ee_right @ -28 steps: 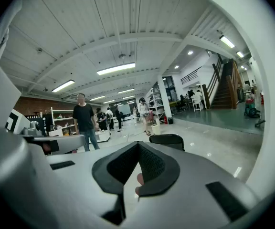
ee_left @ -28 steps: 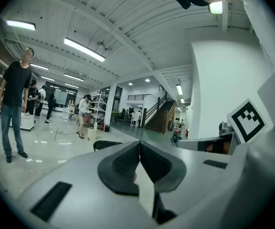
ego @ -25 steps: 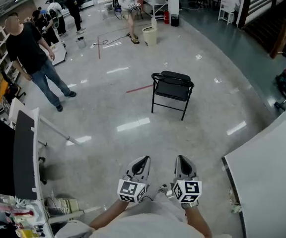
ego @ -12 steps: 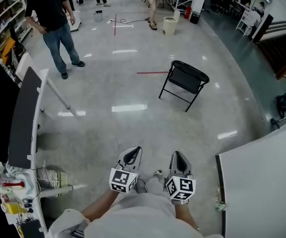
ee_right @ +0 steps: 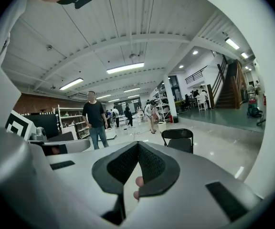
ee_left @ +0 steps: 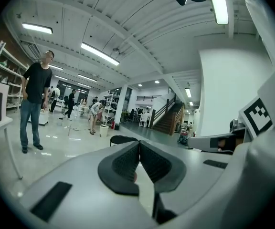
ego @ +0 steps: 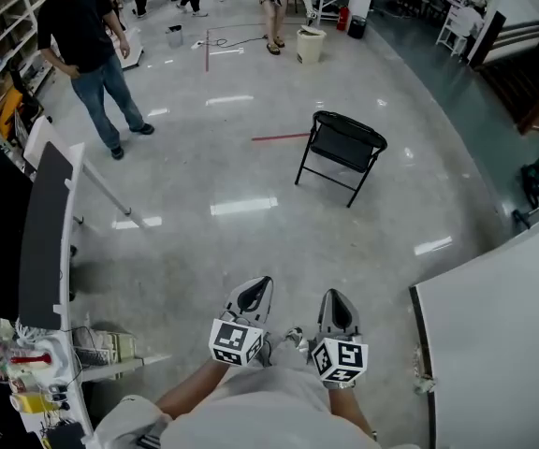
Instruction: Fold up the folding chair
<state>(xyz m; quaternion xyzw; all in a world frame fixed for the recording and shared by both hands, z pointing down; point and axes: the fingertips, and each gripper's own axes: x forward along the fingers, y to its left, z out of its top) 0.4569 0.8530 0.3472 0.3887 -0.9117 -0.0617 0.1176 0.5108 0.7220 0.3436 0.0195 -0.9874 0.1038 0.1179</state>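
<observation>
Folding chair [ego: 342,150] stands unfolded on the glossy floor [ego: 204,260], well ahead of the person, whose left gripper [ego: 256,286] and right gripper [ego: 335,296] are side by side low in front, both with jaws pressed together on nothing.

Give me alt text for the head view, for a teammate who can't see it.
A black folding chair stands unfolded on the grey floor, well beyond the left gripper and right gripper, which are held side by side, both shut and empty, at the bottom of the frame. A bystander in a black shirt stands at upper left.
</observation>
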